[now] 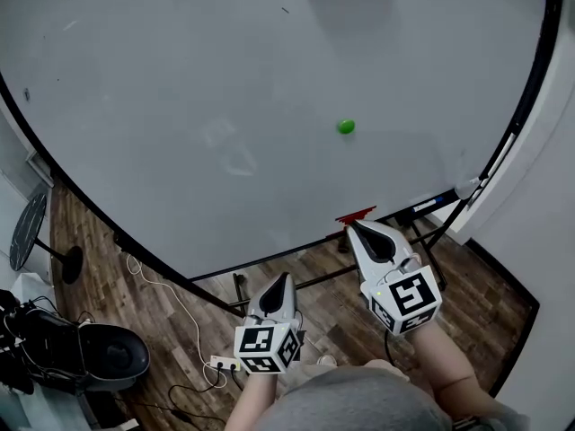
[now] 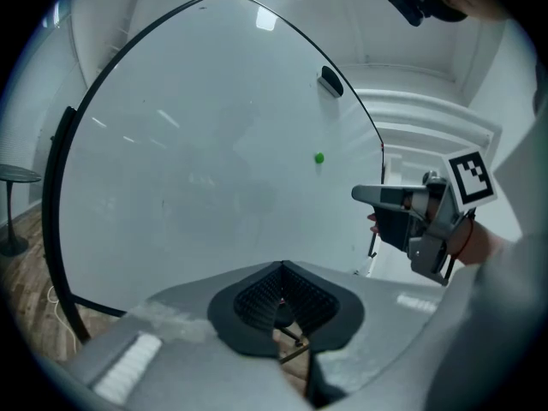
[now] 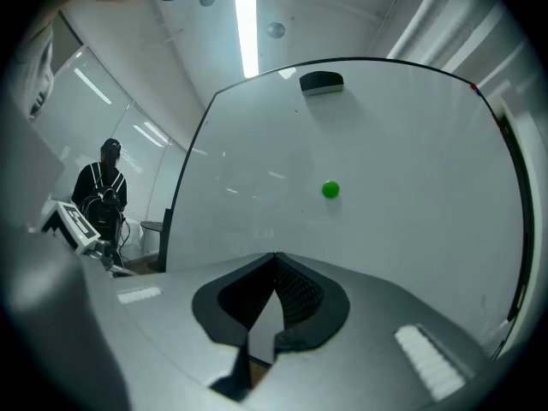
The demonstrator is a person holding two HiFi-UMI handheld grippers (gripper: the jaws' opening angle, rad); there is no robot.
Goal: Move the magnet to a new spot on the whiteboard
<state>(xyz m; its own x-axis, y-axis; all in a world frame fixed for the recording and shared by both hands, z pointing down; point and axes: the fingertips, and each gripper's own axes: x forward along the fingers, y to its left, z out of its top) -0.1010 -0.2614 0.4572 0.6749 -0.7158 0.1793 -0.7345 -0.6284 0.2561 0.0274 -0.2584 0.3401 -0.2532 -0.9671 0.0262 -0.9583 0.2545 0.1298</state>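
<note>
A small round green magnet (image 1: 346,126) sticks to the large whiteboard (image 1: 180,106), right of its middle. My right gripper (image 1: 355,227) is shut and empty, its tip near the board's lower edge, below the magnet and well short of it. Lower and further left, my left gripper (image 1: 284,279) is also shut with nothing in it. In the right gripper view the magnet (image 3: 330,190) sits above and right of the closed tips (image 3: 276,257). The left gripper view shows the magnet (image 2: 319,157) far off, above its jaws (image 2: 281,268), and my right gripper (image 2: 360,195) beside it.
A black eraser (image 3: 322,82) clings near the board's top edge. A marker (image 1: 429,205) and a red item (image 1: 356,214) lie at the board's lower rail. Stand legs, a white cable and power strip (image 1: 223,363), a round stool (image 1: 31,232) and black equipment (image 1: 99,353) are on the wood floor. A person (image 3: 103,191) stands far left.
</note>
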